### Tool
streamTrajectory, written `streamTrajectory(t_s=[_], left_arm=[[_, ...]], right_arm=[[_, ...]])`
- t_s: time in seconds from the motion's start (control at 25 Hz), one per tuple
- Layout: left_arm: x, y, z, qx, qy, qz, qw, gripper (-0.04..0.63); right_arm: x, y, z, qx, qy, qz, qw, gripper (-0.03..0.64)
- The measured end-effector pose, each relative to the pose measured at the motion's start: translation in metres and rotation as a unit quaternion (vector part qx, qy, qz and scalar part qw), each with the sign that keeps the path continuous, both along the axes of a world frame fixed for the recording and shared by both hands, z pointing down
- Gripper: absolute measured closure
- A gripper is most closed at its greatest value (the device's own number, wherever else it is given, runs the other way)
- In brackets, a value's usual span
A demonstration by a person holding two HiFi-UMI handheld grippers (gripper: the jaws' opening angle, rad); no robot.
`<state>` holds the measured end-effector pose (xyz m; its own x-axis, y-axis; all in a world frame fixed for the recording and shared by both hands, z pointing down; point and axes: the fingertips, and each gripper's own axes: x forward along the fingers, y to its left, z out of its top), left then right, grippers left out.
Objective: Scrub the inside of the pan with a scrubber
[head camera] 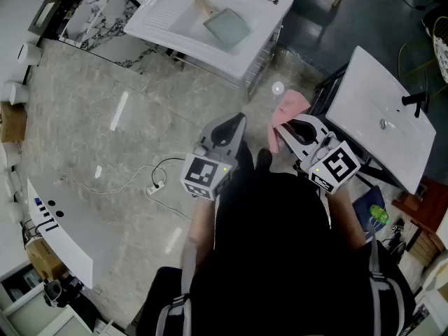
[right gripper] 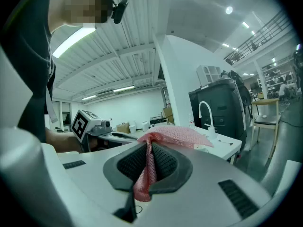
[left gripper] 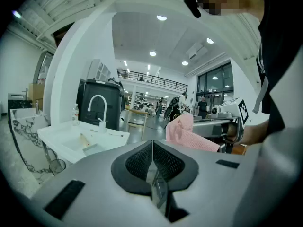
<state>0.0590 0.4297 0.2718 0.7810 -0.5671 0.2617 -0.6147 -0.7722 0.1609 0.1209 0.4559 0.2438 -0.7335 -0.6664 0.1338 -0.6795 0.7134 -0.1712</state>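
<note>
As seen from the head camera, a person stands holding the left gripper (head camera: 234, 122) and the right gripper (head camera: 285, 128) side by side. The pan (head camera: 227, 25) lies in a white sink (head camera: 157, 16) well ahead of them. In the left gripper view, its jaws are pressed together on nothing. In the right gripper view, the jaws pinch a pink mesh scrubber (right gripper: 173, 136).

Sink unit (head camera: 210, 19) ahead, second sink (head camera: 381, 114) at right. Cable (head camera: 155, 185) on floor (head camera: 84, 117), left of left gripper (head camera: 234, 123). Scrubber (head camera: 288, 109) between right gripper (head camera: 283, 128) jaws.
</note>
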Motion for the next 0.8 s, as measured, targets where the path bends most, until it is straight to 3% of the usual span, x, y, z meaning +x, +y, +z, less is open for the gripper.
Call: streamTrajectory(t_s=[0.48, 0.68, 0.8], left_arm=[[0.002, 0.028, 0.002, -0.006, 0.004, 0.021, 0.9997, 0.561], [-0.006, 0.029, 0.015, -0.040, 0.013, 0.031, 0.9986, 0.563], [-0.009, 0.025, 0.016, -0.041, 0.014, 0.036, 0.9984, 0.563]], right_arm=[[-0.007, 0.015, 0.001, -0.001, -0.005, -0.005, 1.000, 0.580], [-0.022, 0.014, 0.006, -0.002, 0.001, -0.012, 1.000, 0.578], [-0.025, 0.008, 0.008, -0.015, -0.012, -0.005, 1.000, 0.579]])
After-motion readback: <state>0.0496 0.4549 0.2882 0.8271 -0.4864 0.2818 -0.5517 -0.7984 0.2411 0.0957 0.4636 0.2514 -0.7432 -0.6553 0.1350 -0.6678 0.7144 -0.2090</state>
